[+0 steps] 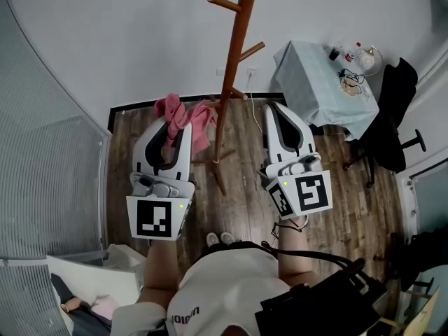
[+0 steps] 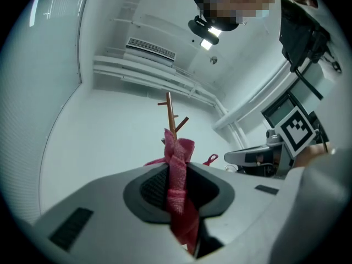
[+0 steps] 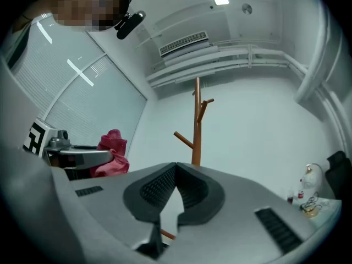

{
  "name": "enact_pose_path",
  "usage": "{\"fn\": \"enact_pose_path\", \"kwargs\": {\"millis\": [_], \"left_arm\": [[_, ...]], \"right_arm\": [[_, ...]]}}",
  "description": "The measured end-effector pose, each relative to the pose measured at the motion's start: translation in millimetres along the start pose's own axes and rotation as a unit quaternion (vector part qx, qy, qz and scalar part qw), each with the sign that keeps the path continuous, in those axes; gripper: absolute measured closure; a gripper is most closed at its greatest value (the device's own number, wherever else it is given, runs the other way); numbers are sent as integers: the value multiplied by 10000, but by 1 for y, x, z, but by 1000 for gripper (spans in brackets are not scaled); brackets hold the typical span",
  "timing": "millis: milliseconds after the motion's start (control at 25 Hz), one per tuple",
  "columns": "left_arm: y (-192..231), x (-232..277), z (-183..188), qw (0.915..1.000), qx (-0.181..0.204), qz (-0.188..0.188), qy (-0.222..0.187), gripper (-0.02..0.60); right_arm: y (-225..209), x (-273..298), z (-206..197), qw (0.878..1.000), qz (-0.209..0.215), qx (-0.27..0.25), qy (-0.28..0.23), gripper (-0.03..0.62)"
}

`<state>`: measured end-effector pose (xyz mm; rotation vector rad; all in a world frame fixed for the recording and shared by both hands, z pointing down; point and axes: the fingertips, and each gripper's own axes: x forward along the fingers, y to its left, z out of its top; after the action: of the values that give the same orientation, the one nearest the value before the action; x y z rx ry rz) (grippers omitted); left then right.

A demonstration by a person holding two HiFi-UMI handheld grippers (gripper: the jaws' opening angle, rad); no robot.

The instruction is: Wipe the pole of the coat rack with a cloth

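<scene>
Left gripper view shows the left gripper [image 2: 175, 172] pinching the pink cloth [image 2: 179, 147] between its pads, with a bunch of fabric standing up past the tips and a tail hanging below. Straight ahead of that bunch rises the pole [image 2: 171, 120] of the coat rack [image 1: 239, 40], upright, its long axis vertical. In the head view the loose end of the cloth lies just to the left of the pole, at its lower part; I cannot tell whether it touches. The right gripper [image 3: 176, 164] has its jaws pressed together on nothing and sits to the right of the pole, about as near. I judge that the left gripper needs a short push rightward onto the pole, then strokes along its height.
</scene>
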<state>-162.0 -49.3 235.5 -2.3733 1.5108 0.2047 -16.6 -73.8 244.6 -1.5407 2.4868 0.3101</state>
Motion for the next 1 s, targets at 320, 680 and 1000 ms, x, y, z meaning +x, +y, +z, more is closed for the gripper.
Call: {"fn": "enact_pose_path", "kwargs": {"millis": [320, 680, 1000], "left_arm": [[-10, 21, 2, 9998, -91, -88, -150, 503], [-33, 71, 19, 9981, 176, 203, -561, 503], [-36, 122, 42, 9924, 493, 761, -837, 503]], "right_arm": [[-3, 3, -2, 10000, 27, -1, -71, 574], [-50, 24, 7, 9986, 417, 40, -334, 574], [-78, 51, 10, 9942, 967, 108, -461, 574]]}}
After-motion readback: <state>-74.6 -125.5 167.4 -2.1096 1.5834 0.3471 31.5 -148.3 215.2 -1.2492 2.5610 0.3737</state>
